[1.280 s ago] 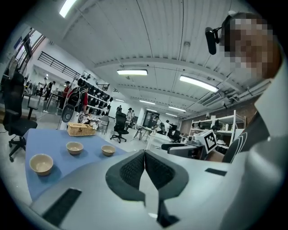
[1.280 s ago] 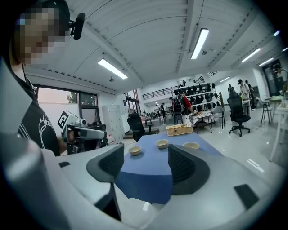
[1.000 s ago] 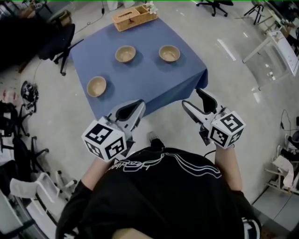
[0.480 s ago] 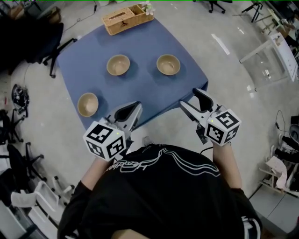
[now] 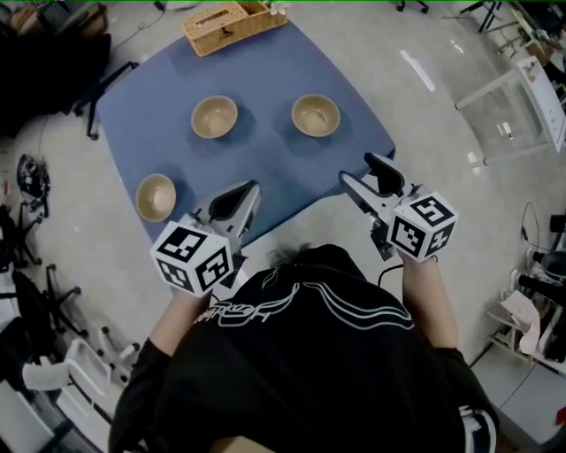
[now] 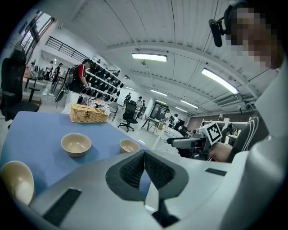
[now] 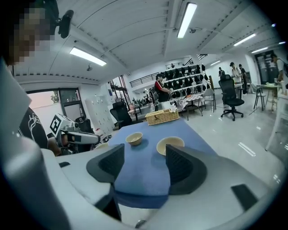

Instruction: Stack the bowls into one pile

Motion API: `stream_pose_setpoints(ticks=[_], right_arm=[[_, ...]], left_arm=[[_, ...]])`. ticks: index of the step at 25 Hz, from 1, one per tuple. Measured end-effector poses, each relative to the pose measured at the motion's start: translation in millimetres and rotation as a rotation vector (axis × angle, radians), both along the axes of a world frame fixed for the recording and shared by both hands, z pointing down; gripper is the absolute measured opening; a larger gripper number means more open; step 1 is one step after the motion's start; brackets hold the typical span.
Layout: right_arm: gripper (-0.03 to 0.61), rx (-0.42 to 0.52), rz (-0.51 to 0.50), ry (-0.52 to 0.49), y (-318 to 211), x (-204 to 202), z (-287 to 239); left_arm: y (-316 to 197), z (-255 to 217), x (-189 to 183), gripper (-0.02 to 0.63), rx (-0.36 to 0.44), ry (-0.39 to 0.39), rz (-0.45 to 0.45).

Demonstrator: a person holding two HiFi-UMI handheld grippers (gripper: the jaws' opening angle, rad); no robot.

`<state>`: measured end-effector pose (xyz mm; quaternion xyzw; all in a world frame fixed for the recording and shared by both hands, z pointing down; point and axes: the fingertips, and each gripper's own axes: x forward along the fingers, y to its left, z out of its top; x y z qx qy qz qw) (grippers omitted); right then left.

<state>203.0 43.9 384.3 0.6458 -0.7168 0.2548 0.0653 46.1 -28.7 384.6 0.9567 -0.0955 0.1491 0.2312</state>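
Three tan bowls stand apart on the blue-clothed table (image 5: 265, 150): one at the back left (image 5: 215, 116), one at the back right (image 5: 316, 115), one near the front left edge (image 5: 156, 196). My left gripper (image 5: 250, 189) hovers over the table's near edge, shut with nothing in it, its pads touching (image 6: 144, 155). My right gripper (image 5: 356, 168) hangs at the near right corner, open and empty (image 7: 145, 164). In the right gripper view the right bowl (image 7: 170, 144) and the middle bowl (image 7: 134, 138) lie ahead between the jaws. In the left gripper view all three bowls show (image 6: 76, 144) (image 6: 129, 146) (image 6: 17, 179).
A wicker basket (image 5: 232, 16) sits at the table's far edge. Office chairs (image 5: 35, 53) and clutter stand on the floor to the left, and a white frame (image 5: 513, 97) stands to the right. A person stands by racks in the background (image 7: 159, 92).
I have stepped closer to the table. Both grippers now reach over its near edge, and the bowls lie nearer in view. The jaws' states are unchanged.
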Motion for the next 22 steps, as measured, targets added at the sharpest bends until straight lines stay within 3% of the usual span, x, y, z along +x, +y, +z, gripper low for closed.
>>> stream_pose_setpoints(ticks=[22], right_arm=[[0.298, -0.094, -0.179, -0.003, -111.1, 78.0, 19.1]], left_arm=[[-78.8, -6.4, 53.2, 0.023, -0.021, -0.050, -0.217]])
